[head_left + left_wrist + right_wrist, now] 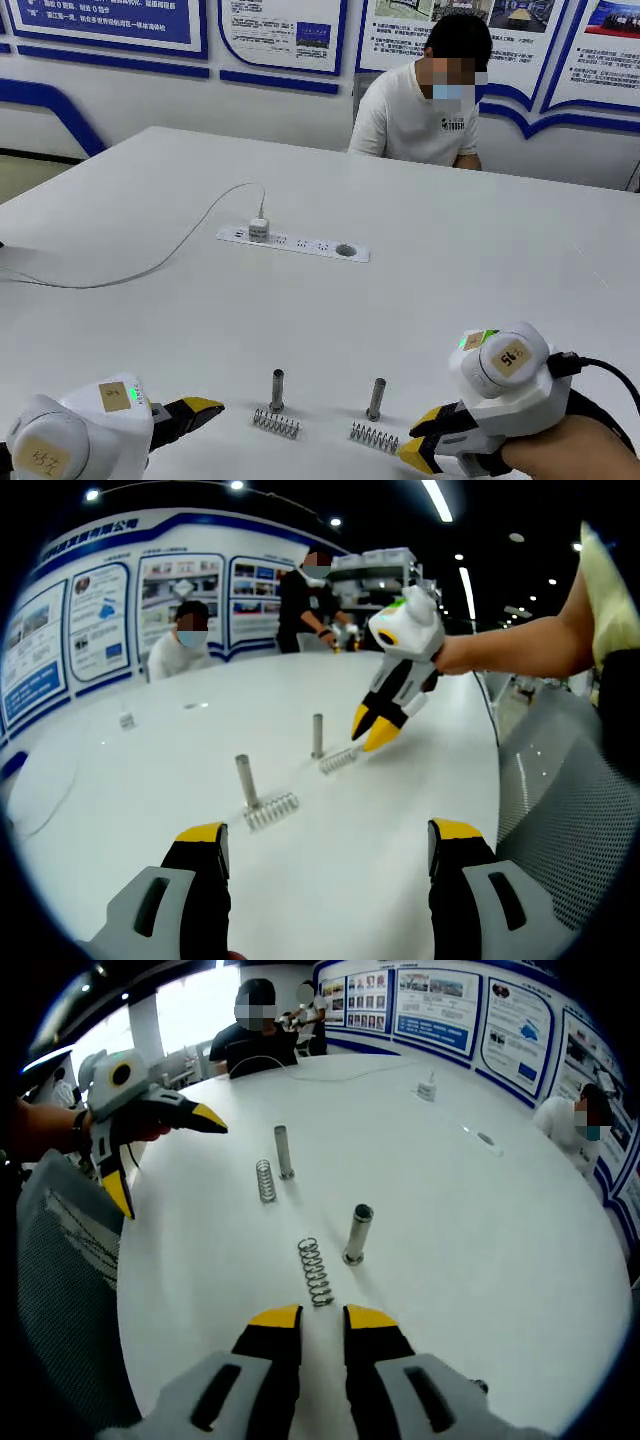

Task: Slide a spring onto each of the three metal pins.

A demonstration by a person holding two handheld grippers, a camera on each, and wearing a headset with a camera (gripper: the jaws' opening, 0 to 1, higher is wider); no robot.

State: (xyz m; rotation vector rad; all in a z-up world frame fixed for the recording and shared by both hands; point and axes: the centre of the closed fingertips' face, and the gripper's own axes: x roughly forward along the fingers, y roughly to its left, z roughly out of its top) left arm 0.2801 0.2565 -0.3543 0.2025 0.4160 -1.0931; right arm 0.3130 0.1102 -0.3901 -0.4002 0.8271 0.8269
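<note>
Lying just ahead of barely parted, empty right claw point(322, 1320) — spring point(315, 1272); left claw point(328, 845) gaping.

Two metal pins, a first pin point(277, 389) and a second pin point(376, 398), are standing on the one counter point(450, 290). Two springs, a first spring point(276, 423) and a second spring point(374, 437), are lying beside them. One power strip point(293, 243) is carrying one white plug point(259, 229).
</note>
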